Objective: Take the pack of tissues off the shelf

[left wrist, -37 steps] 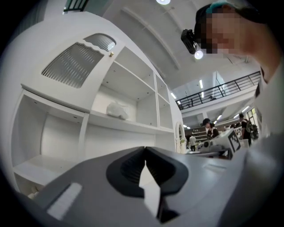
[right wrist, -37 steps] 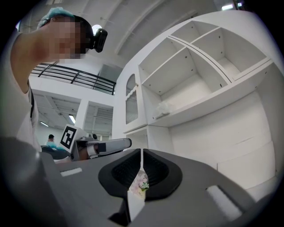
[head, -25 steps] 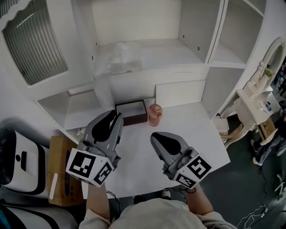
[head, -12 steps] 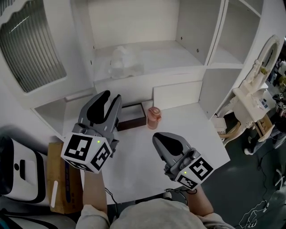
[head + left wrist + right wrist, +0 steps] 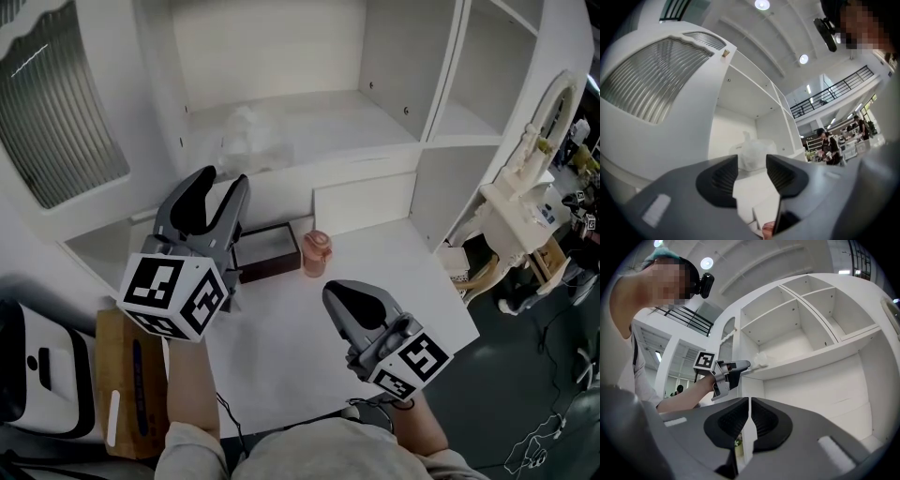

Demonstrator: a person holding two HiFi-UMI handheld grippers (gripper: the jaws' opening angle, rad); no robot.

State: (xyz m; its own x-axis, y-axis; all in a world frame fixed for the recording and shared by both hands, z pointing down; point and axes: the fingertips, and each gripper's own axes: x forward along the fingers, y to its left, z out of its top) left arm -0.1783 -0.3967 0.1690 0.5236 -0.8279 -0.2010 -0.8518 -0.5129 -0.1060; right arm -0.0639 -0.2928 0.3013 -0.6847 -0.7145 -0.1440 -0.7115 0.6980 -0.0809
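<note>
The pack of tissues (image 5: pixel 246 141), in crinkled clear wrap, lies on the white shelf (image 5: pixel 375 159) at its left. My left gripper (image 5: pixel 220 180) is raised just in front of and below the shelf edge, aimed at the pack. Its jaws are opening and nothing is between them. In the left gripper view the pack (image 5: pixel 754 153) stands straight ahead beyond the left gripper (image 5: pixel 752 165). My right gripper (image 5: pixel 339 292) hovers low over the white table (image 5: pixel 281 356), shut and empty. The right gripper view shows the right gripper (image 5: pixel 749 401), with the left gripper (image 5: pixel 729 373) near the pack (image 5: pixel 761 359).
A brown open box (image 5: pixel 267 251) and a pink cup (image 5: pixel 317 253) sit on the table under the shelf. A ribbed cabinet door (image 5: pixel 52 103) is at upper left. A white appliance (image 5: pixel 28 366) and a cardboard box (image 5: pixel 127 375) stand at left, ornate white furniture (image 5: pixel 525 187) at right.
My left gripper has risen from the table toward the shelf edge and its jaws have spread apart. The right gripper has stayed in place, shut.
</note>
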